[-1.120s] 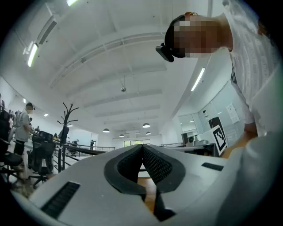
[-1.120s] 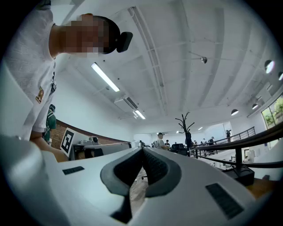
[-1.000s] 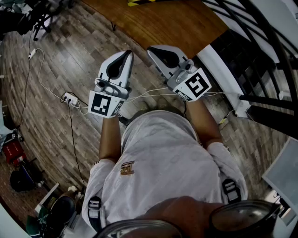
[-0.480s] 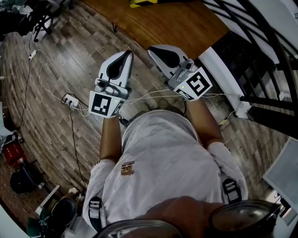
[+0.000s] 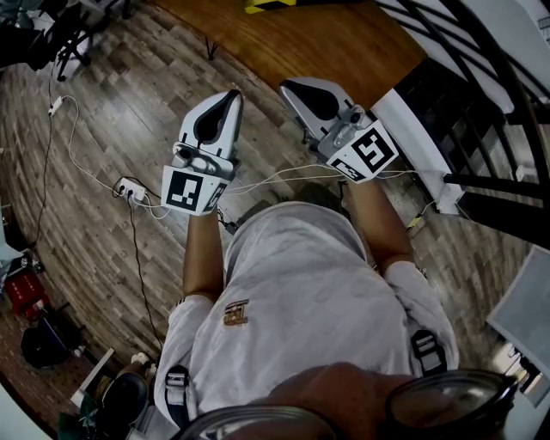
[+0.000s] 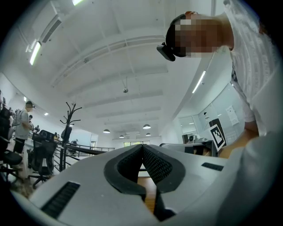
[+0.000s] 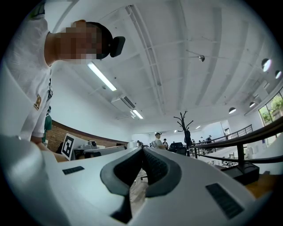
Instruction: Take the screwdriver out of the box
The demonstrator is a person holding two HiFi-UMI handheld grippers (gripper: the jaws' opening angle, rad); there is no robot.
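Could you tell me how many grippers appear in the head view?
2: the left gripper over the plank floor, the right gripper beside it by the wooden table. None hidden.

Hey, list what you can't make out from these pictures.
- No box or screwdriver shows in any view; the wooden table is cut off by the head view's top edge.
- Yellow object there: only a sliver inside that edge.
- The left gripper and right gripper views tilt up at the ceiling, jaws together on nothing; their own bodies hide whatever lies below.
- Distant people, right gripper view: too small.
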